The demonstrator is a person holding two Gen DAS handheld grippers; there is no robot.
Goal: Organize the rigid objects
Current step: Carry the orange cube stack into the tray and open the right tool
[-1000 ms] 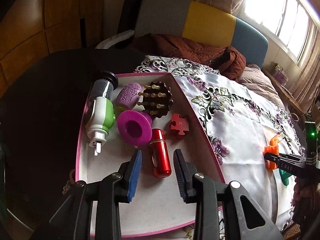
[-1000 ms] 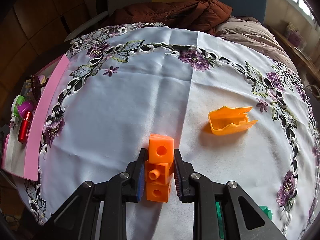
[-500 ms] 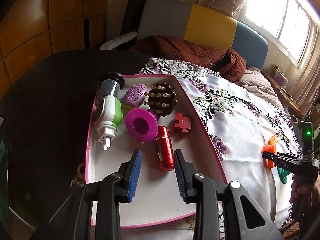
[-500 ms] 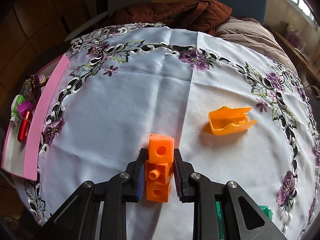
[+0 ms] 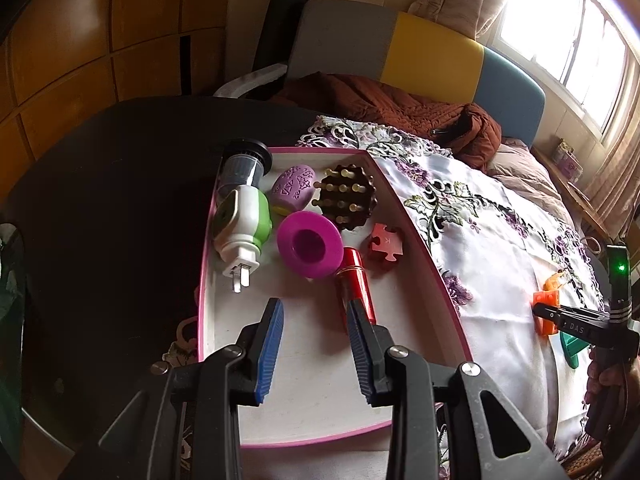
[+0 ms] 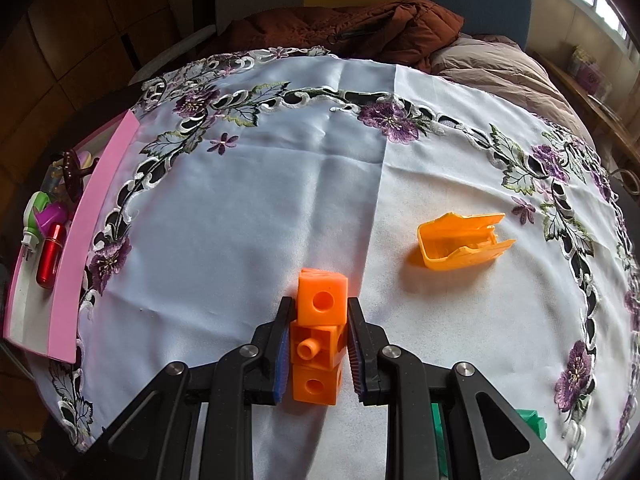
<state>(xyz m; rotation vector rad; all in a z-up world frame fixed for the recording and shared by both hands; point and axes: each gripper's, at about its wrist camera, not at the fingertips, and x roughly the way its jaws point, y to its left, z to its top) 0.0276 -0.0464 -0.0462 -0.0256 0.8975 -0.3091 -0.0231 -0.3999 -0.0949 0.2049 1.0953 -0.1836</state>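
Observation:
My right gripper [image 6: 319, 334] is shut on a stack of orange linked cubes [image 6: 320, 304] resting on the white embroidered cloth [image 6: 240, 220]. The same gripper [image 5: 560, 316] and the cubes [image 5: 544, 300] show at the right edge of the left wrist view. My left gripper [image 5: 314, 318] hangs open over the pink-rimmed white tray [image 5: 320, 438], nothing between its fingers. A red cylinder [image 5: 354, 284] lies just beyond its right finger. Also in the tray are a magenta cup [image 5: 310, 246], a green-and-white plug [image 5: 242, 224], a red puzzle piece [image 5: 384, 242] and a brown pegged disc [image 5: 346, 198].
An orange clip [image 6: 460, 240] lies on the cloth to the right of the cubes, and a green piece [image 6: 530, 426] sits near the front edge. The tray's pink wall [image 6: 92, 216] stands at the cloth's left. A brown jacket [image 6: 352, 28] lies beyond the table.
The left gripper has drifted a little leftward, so the tray and its objects sit further right in its view. The right gripper and the orange cubes have not moved.

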